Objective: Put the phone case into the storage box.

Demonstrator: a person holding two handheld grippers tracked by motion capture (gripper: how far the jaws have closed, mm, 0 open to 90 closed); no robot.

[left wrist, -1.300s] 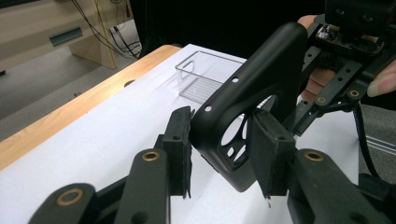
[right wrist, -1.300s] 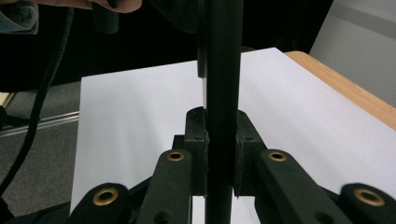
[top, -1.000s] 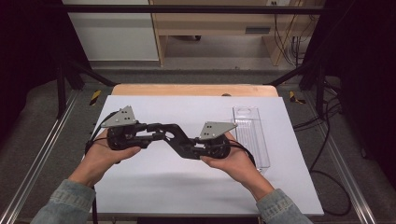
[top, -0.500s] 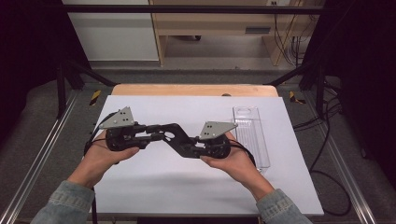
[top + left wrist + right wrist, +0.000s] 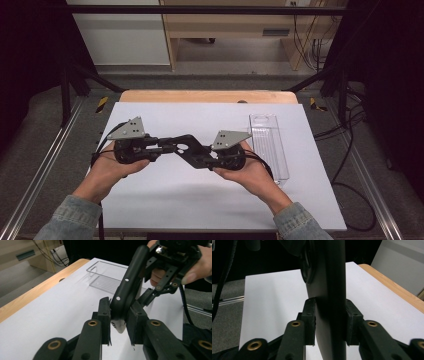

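Observation:
A long black curved piece [image 5: 186,146] with small holes and a pale tip is held above the white sheet between both grippers. My left gripper [image 5: 170,146] is shut on one end. In the left gripper view the pale tip of the piece [image 5: 126,287] sits clamped between my left gripper [image 5: 119,315] pads. My right gripper [image 5: 201,157] is shut on the other end, and the black piece [image 5: 329,277] stands upright between my right gripper [image 5: 330,315] pads. The right gripper [image 5: 152,291] and the hand around it appear farther along the piece.
A clear plastic tray [image 5: 269,145] lies on the right side of the white sheet [image 5: 200,200], also seen as the tray [image 5: 110,277] beyond the jaws. A wooden table edge [image 5: 205,96] runs along the back. Metal rails and cables flank the table.
Both hands have barely shifted. The hold on the black piece is unchanged.

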